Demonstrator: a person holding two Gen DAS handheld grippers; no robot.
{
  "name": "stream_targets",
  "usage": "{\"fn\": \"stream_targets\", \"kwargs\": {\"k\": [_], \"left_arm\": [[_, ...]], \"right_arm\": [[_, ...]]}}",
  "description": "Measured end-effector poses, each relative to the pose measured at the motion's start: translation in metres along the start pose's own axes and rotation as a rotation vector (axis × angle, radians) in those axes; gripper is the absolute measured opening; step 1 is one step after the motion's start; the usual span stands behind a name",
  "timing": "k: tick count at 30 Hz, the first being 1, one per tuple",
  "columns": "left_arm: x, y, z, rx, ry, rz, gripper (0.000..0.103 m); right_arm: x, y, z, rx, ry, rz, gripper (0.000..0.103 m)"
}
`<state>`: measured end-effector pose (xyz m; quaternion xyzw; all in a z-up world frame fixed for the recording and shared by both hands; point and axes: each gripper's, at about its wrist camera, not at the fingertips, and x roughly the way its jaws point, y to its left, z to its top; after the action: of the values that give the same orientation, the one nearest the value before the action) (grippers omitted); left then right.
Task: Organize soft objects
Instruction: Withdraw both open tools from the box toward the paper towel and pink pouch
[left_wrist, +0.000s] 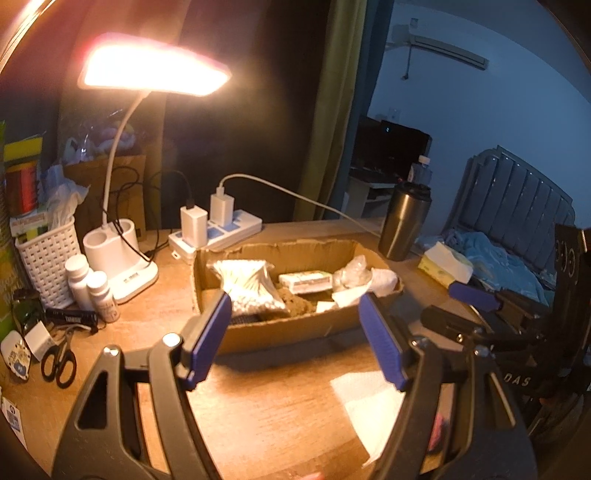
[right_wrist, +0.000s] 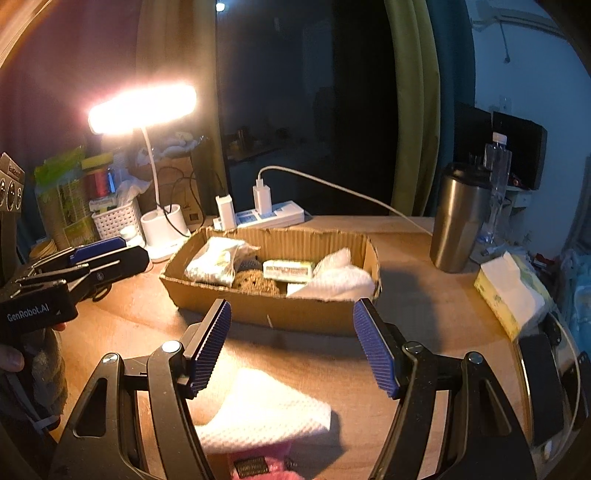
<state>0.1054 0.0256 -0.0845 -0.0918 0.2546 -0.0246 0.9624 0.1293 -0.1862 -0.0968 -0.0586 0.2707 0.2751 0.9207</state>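
A shallow cardboard box (left_wrist: 280, 332) (right_wrist: 280, 314) stands on the wooden desk. It holds a bag of cotton swabs (left_wrist: 247, 288) (right_wrist: 214, 264), a brown sponge (right_wrist: 256, 282), a small green-white pack (left_wrist: 304, 280) (right_wrist: 288, 271) and crumpled white tissue (right_wrist: 336, 277). A folded white paper towel (right_wrist: 258, 410) (left_wrist: 365, 406) lies on the desk in front of the box, with a pink soft item (right_wrist: 258, 465) at its near edge. My left gripper (left_wrist: 295, 336) is open and empty before the box. My right gripper (right_wrist: 291, 343) is open and empty above the towel.
A lit desk lamp (left_wrist: 122, 266), a white basket (left_wrist: 48, 266), pill bottles (left_wrist: 92, 288) and scissors (left_wrist: 59, 362) stand at the left. A power strip (left_wrist: 218, 232) sits behind the box. A steel tumbler (right_wrist: 458, 221) and tissue pack (right_wrist: 509, 295) stand at the right.
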Motion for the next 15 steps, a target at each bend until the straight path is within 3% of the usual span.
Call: {"fn": "stream_targets", "kwargs": {"k": [15], "left_arm": [[-0.011, -0.011, -0.039, -0.001, 0.046, -0.002, 0.073]], "right_arm": [[-0.003, 0.006, -0.049, 0.004, 0.082, 0.019, 0.072]]}}
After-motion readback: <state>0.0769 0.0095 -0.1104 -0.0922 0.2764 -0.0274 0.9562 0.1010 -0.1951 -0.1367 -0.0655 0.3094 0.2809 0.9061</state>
